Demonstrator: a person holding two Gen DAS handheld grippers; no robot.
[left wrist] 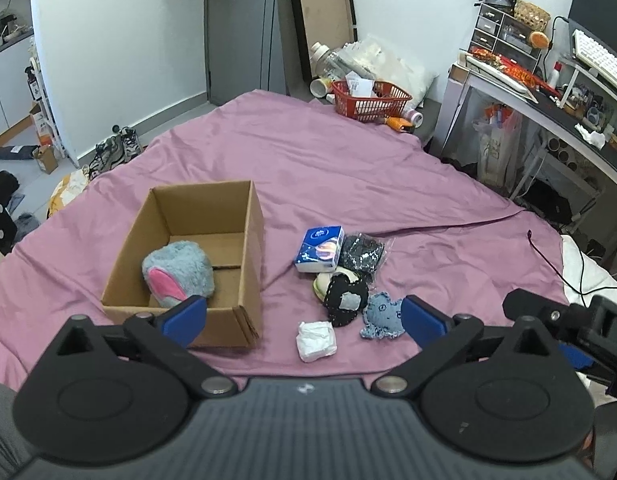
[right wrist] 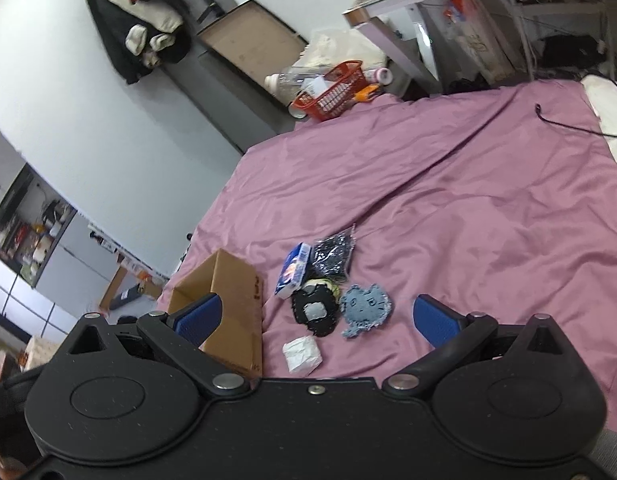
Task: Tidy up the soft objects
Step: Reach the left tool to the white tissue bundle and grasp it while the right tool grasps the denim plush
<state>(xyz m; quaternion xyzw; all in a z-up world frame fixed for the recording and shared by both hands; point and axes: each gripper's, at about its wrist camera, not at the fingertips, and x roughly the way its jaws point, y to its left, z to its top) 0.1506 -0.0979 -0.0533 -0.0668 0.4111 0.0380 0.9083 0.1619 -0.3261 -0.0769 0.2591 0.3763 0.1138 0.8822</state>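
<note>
Both grippers tilted down over bed's near edge, jaws wide, nothing btwn them. Left gripper [left wrist: 304, 322] sits by box [left wrist: 252, 248]; grey plush [left wrist: 178, 274] lies inside, near corner. Right gripper [right wrist: 316, 320] faces pile mid-bed: tissue pack [right wrist: 293, 270], black pouch [right wrist: 313, 312], blue patch [right wrist: 365, 308], white wad [right wrist: 302, 354].
</note>
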